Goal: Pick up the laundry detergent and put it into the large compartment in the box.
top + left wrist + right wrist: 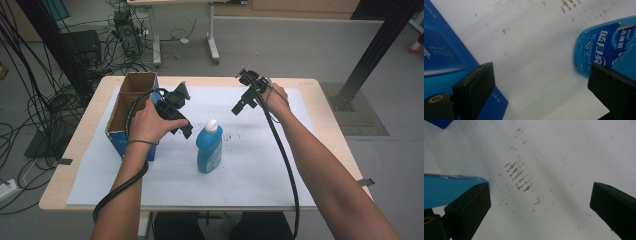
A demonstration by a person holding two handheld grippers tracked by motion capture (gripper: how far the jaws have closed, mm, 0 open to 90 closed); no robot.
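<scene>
Blue bottle [209, 148] stands upright mid-table on white paper [260, 165], beside the box [131, 107]; left claw [186, 131] gapes just beside it, probably lining up a grasp; right claw [237, 108] hovers apart, gaping, empty.

Wood table [327, 131] w/ white sheet [250, 165]; box [131, 112] & bottle [209, 148] on it.

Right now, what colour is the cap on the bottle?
White, on a blue bottle; the cap shows best in the high view.
</scene>
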